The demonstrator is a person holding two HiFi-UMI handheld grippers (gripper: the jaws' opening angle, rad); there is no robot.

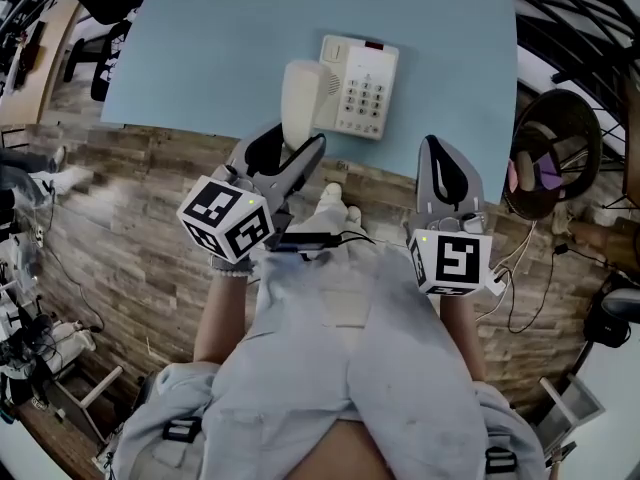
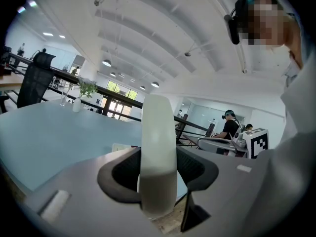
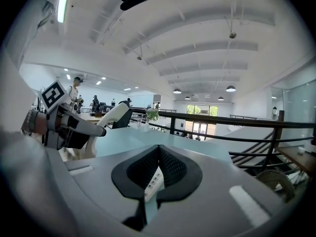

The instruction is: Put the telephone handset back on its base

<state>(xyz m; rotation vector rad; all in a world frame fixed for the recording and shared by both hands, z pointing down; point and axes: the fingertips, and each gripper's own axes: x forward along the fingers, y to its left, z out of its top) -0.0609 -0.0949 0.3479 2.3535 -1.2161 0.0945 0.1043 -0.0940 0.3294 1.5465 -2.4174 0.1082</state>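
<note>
Almost there: the left tool (image 1: 298, 153) grips the handset (image 1: 300, 103), held upright above the blue worktop (image 1: 220, 48) at the base's (image 1: 365, 88) left side, apparently not yet seated. The right tool (image 1: 437, 148) waits, jaws together, empty.

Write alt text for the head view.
Left gripper clamps a cream handset at the left side of the phone base on a blue table. Right gripper, shut and empty, hovers near the table edge over wood floor.
</note>
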